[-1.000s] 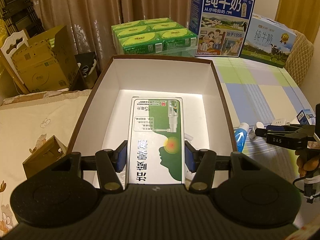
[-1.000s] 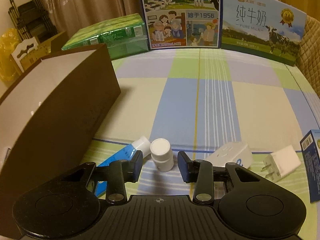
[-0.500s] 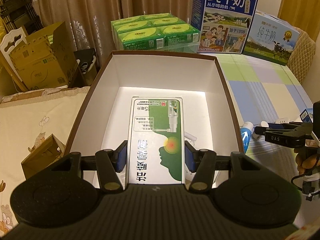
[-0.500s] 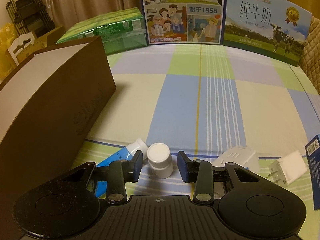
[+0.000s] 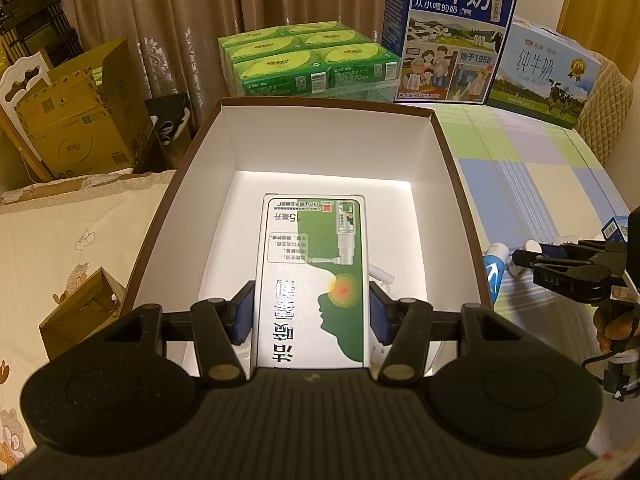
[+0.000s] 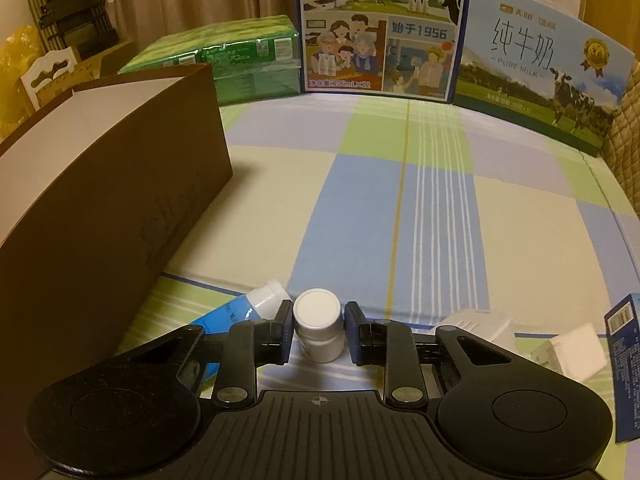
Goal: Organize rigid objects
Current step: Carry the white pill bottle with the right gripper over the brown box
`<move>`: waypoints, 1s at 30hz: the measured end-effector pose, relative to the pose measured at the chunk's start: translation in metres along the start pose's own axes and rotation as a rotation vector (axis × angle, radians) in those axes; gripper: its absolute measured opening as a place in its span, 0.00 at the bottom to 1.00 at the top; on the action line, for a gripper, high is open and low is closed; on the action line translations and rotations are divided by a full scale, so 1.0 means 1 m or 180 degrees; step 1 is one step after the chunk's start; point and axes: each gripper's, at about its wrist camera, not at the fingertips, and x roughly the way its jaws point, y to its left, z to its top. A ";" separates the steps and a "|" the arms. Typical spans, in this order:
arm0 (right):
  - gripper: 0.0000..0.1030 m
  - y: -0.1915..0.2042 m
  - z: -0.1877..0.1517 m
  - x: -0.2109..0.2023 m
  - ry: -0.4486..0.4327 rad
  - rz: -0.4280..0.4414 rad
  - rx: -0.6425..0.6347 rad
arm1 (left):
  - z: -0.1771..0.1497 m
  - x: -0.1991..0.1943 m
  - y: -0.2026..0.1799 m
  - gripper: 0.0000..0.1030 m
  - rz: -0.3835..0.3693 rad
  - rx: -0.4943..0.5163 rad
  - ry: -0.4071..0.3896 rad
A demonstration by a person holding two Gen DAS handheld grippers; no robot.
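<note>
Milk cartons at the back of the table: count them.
2. The blue carton stands at the back centre; the pale carton stands beside it, to its right. More may be hidden out of frame.

My left gripper point(image 5: 312, 316) points forward and tilts down. Its two black fingers with blue pads point(image 5: 245, 317) stand wide apart, one on each side of a flat carton; I cannot tell whether the pads touch its edges. My right gripper point(image 6: 318, 332) is held low and close to level, its fingers point(image 6: 280, 330) drawn in to a narrow gap on either side of a small bottle, with thin slits showing at both pads. From the left wrist view the right gripper point(image 5: 528, 258) reaches in from the right edge, fingers pointing left, and my right hand point(image 5: 612, 322) grips its handle from below.
</note>
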 end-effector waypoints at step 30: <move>0.23 0.015 0.025 -0.058 -0.0345 0.0126 0.0007 | 0.000 -0.013 0.007 0.50 -0.0061 0.0049 -0.0148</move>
